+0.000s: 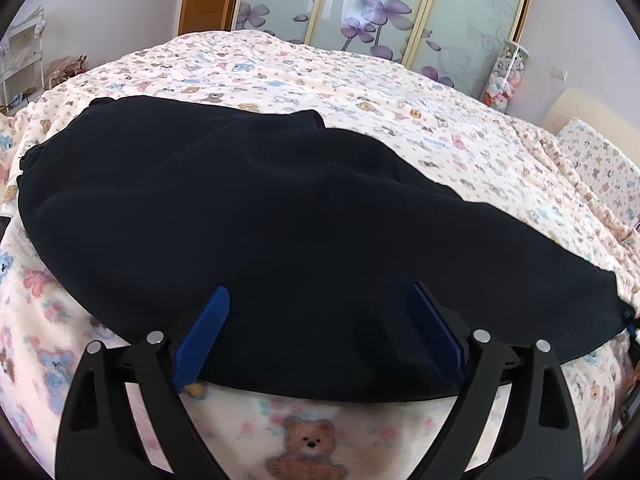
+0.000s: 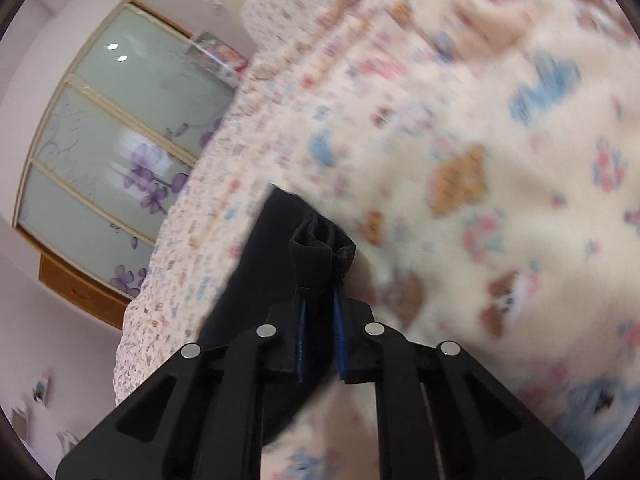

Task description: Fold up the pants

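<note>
Left wrist — pants (image 1: pixel 280 220) on teddy-print bedspread (image 1: pixel 400 92) (floral wardrobe (image 1: pixel 380 12) behind) | left hand-held gripper (image 1: pixel 320 300) spread | right hand-held gripper (image 2: pixel 319 300) pinching cuff

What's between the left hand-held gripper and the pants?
Nothing visible. The left hand-held gripper is open, its blue fingers already straddling the near edge of the black pants on the bed.

Teddy-print blanket (image 1: pixel 400 92) beneath a floral glass wardrobe (image 1: pixel 372 12), pillow (image 1: pixel 600 160) beside.

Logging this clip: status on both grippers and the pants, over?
Left gripper open, fingers straddling the near edge of the pants. Right gripper shut on a bunched cuff. Pants lie on the bear-print bedspread; nothing obstructing.
</note>
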Tool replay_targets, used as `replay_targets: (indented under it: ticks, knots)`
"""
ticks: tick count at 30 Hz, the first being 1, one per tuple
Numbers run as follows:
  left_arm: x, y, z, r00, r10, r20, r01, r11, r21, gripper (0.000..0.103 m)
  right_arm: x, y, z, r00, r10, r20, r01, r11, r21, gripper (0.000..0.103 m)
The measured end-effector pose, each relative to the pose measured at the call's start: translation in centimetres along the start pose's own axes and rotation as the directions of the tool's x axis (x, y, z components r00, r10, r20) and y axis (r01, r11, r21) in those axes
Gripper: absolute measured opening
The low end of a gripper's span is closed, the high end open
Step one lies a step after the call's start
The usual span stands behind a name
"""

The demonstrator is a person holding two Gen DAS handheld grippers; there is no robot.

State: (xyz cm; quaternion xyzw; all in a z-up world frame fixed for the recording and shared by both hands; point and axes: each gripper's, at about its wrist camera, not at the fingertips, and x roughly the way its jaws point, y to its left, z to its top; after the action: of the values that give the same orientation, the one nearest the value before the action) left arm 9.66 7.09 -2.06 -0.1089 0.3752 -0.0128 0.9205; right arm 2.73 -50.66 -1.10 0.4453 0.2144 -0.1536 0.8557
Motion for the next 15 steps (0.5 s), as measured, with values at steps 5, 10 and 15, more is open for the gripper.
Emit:
replay_targets:
  ticks: [5,10,15]
  knots:
    - [0.3,-0.2,-0.1,1.0,0.004,-0.012,-0.004,1.0,0.013,0.094,-1.1,6.7,-0.5,0.991,0.135,0.013,-0.131,0.978,-0.159,0.011]
    - [0.4,-0.1,-0.1,1.0,-0.005,-0.02,0.005,1.0,0.003,0.095,-1.0,13.2,-3.3,0.962,0.264,-0.074,-0.274,0.924,-0.265,0.011]
    - [0.4,0.0,-0.1,1.0,-0.014,-0.021,0.014,1.0,-0.008,0.095,1.2,19.8,-9.2,0.891,0.371,-0.262,-0.442,0.84,-0.314,0.011]
